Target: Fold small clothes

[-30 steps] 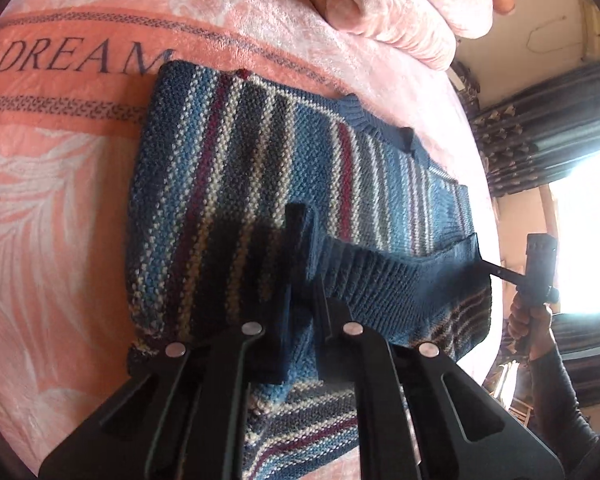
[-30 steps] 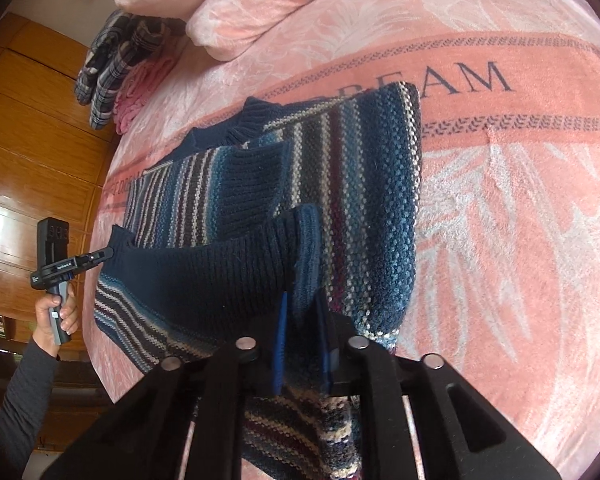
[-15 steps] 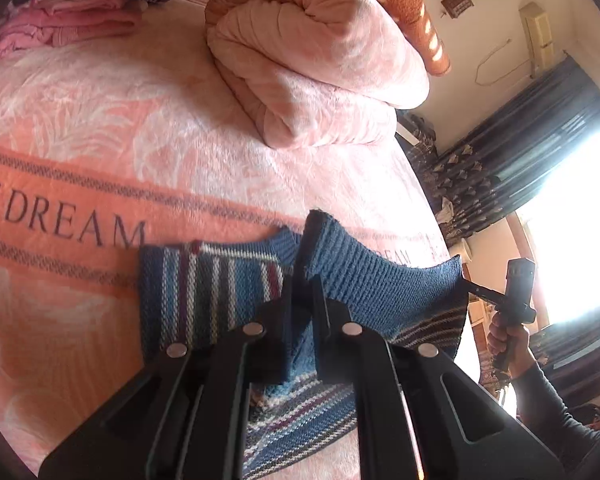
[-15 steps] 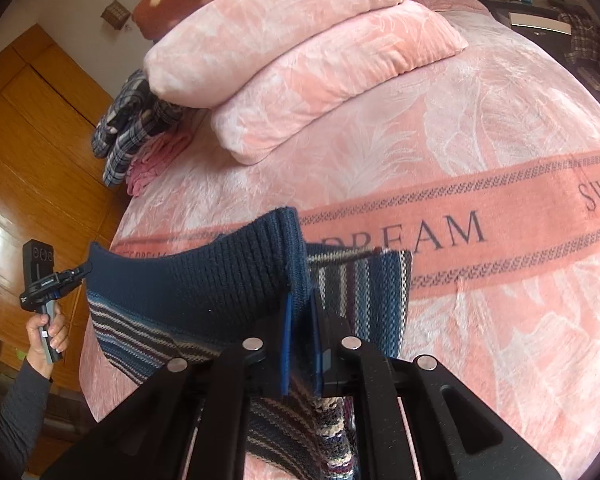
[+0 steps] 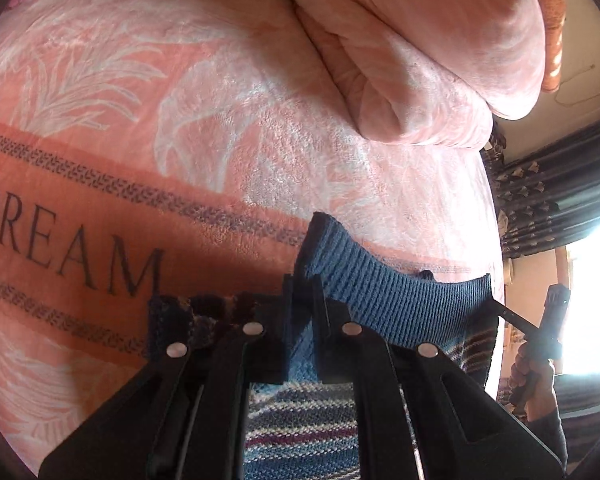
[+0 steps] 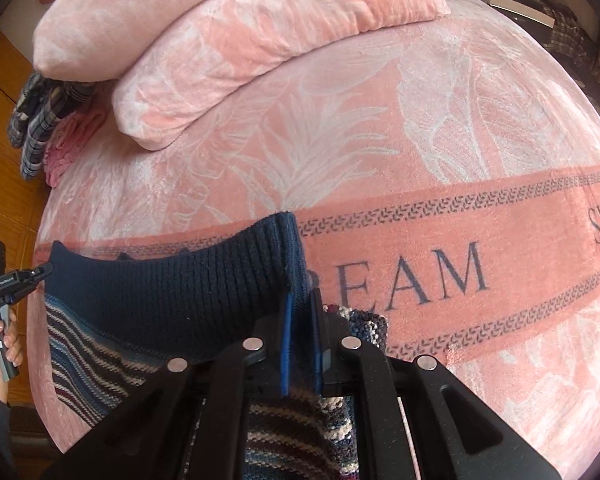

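The striped sweater (image 5: 300, 420) lay low in frame on the pink blanket (image 5: 220, 120), its navy ribbed hem (image 6: 172, 300) stretched left to right between both tools. The left gripper (image 5: 302, 304) and right gripper (image 6: 300, 320) each pinched a hem corner. Since a second earlier, the hem had been carried up over the body, hiding most stripes.

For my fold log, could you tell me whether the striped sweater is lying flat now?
No: both grippers hold the striped sweater by its ribbed hem, lifted.
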`<move>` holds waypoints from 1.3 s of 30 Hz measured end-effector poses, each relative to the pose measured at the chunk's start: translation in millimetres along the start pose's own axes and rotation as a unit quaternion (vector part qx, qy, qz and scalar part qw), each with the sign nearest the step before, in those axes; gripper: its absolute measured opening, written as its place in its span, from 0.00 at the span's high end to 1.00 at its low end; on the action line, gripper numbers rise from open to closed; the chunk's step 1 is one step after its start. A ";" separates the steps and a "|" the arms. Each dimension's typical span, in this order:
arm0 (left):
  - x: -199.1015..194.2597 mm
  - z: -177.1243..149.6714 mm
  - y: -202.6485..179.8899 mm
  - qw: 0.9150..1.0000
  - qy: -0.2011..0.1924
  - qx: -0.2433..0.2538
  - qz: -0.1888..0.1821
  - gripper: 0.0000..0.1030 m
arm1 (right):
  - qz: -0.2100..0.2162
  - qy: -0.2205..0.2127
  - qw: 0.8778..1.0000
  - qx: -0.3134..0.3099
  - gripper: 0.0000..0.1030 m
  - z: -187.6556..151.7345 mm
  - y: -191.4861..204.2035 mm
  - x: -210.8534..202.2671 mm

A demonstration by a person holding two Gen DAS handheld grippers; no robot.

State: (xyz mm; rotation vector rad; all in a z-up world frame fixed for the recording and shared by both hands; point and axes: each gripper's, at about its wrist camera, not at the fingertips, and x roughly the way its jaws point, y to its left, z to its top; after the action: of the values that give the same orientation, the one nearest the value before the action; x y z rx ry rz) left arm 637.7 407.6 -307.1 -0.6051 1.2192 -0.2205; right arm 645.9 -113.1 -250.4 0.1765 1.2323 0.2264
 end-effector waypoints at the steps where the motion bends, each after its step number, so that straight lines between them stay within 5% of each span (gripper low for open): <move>1: 0.9 1.7 2.3 1.000 -0.001 -0.005 -0.005 0.94 | 0.003 -0.006 1.000 0.003 0.92 1.5 0.2 -0.7; 10: -1.9 24.7 -2.4 1.000 -0.016 0.005 0.000 0.94 | 0.004 -0.031 0.999 0.009 0.93 18.1 2.4 -0.8; 24: 60.7 16.5 33.4 0.998 0.033 -0.010 0.057 0.88 | -0.015 0.009 0.999 0.041 0.89 3.9 -19.9 63.2; 26: 48.3 15.7 30.2 0.997 0.011 -0.009 0.071 0.72 | -0.023 -0.007 0.999 0.040 0.75 1.0 -19.3 57.0; 28: 16.2 11.6 25.8 0.997 -0.043 -0.018 0.068 0.72 | -0.019 -0.043 0.998 0.052 0.70 -3.5 -16.5 36.4; 30: -5.9 -0.6 11.8 0.998 -0.058 0.001 0.007 0.77 | 0.030 -0.067 0.996 0.054 0.70 -12.8 -9.3 15.2; 33: -8.8 -31.8 -8.0 0.996 -0.036 0.050 -0.062 0.80 | 0.080 -0.039 0.995 0.038 0.73 -36.8 9.6 18.8; 36: 21.2 -51.6 5.8 0.999 0.009 0.053 -0.008 0.85 | 0.074 0.001 0.997 0.028 0.79 -54.7 16.5 46.1; 37: 29.8 -55.0 14.2 0.998 0.018 0.051 0.015 0.96 | 0.076 -0.003 0.997 0.032 0.81 -56.4 13.4 50.2; 39: 35.2 -56.5 29.3 0.999 0.021 0.034 0.019 0.99 | 0.077 -0.005 0.996 0.050 0.91 -55.1 5.8 51.5</move>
State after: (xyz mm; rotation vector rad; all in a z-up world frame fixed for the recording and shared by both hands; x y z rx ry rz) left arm 593.1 397.2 -363.6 -0.5195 1.2573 -0.2429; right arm 609.5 -93.2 -313.6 0.3589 1.2210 0.2969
